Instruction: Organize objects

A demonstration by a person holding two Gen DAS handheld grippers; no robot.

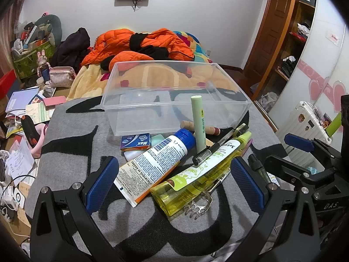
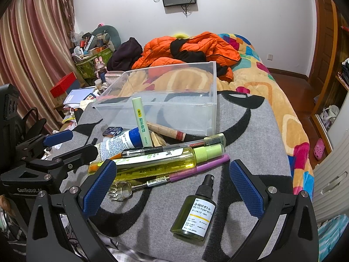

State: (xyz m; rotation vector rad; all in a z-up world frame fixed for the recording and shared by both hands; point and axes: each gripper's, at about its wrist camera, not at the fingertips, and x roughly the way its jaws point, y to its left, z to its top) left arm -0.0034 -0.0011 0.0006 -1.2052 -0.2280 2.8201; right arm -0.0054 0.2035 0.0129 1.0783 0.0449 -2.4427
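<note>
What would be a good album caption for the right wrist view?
Open right gripper over a small pump bottle on a grey blanket, beside a toiletry pile and an empty clear bin.

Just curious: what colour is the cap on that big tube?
Blue cap, clearest in the left wrist view.

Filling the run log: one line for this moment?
left gripper: open | right gripper: open | clear bin: empty | items piled on blanket

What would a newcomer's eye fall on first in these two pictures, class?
Probably the heap of toiletries and pens on the grey blanket, led by the long yellow spray bottle. Behind it sits an empty clear plastic bin. The small dark pump bottle lies apart, between the open right gripper fingers.
</note>
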